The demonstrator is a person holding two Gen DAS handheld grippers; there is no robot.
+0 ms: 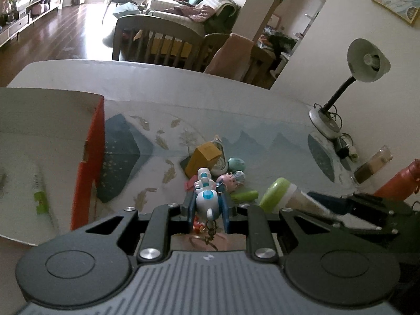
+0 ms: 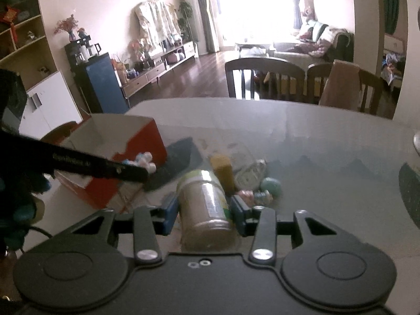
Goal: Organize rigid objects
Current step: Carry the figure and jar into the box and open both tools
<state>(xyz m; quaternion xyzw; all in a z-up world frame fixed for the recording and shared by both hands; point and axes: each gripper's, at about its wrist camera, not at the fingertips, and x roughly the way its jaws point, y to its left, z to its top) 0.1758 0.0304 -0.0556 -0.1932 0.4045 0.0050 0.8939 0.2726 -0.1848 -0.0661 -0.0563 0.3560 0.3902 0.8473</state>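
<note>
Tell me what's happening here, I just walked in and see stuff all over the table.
A person is tidying toys and containers with two handheld claws. The left claw is shut on a small white-and-blue toy robot, and the right claw grips a green-lidded jar. An open red-and-white cardboard box sits at the left of the table. A yellow box, a teal egg and a pink figurine lie loose in a pile.

A white-and-blue toy robot (image 1: 206,197) on a keychain and a green-lidded jar (image 2: 206,204) are lifted above the remaining toys (image 1: 231,177).
</note>
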